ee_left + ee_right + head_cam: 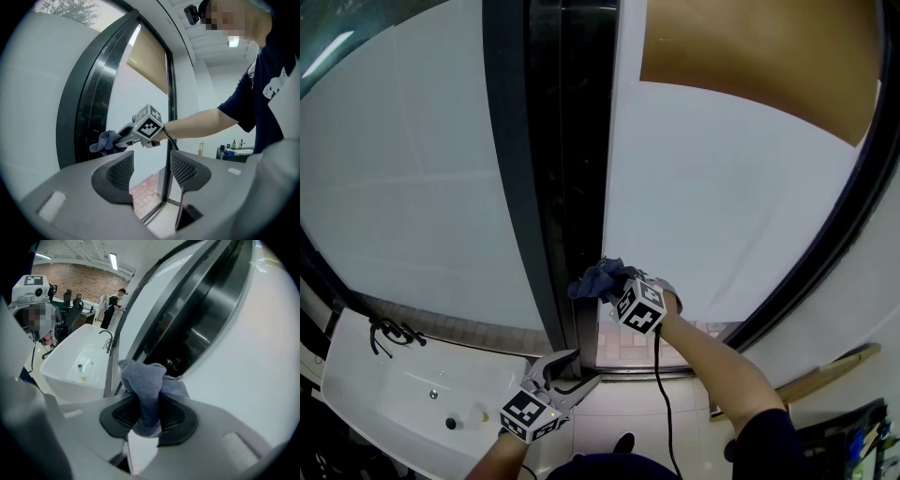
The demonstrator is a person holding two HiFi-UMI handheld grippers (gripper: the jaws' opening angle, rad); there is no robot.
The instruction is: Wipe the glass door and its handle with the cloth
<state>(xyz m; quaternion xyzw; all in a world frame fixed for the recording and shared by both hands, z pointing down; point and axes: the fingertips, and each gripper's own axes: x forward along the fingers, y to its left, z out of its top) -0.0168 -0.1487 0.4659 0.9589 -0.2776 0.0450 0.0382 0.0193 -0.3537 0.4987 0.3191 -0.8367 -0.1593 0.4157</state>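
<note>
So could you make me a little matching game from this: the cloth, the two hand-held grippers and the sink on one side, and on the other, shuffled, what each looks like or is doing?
Things:
1. cloth
2. left gripper
3. right gripper
4. sink

Descriptions:
A. jaws apart, nothing between them
B. white, low at the head view's left
C. blue-grey, bunched up by the dark door edge
D. jaws clamped on fabric

Pairs: 1-C, 2-A, 3-D, 4-B.

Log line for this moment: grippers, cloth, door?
right gripper: shut on cloth | cloth: at dark door frame, contact unclear | left gripper: open, empty, held low beside sink
</note>
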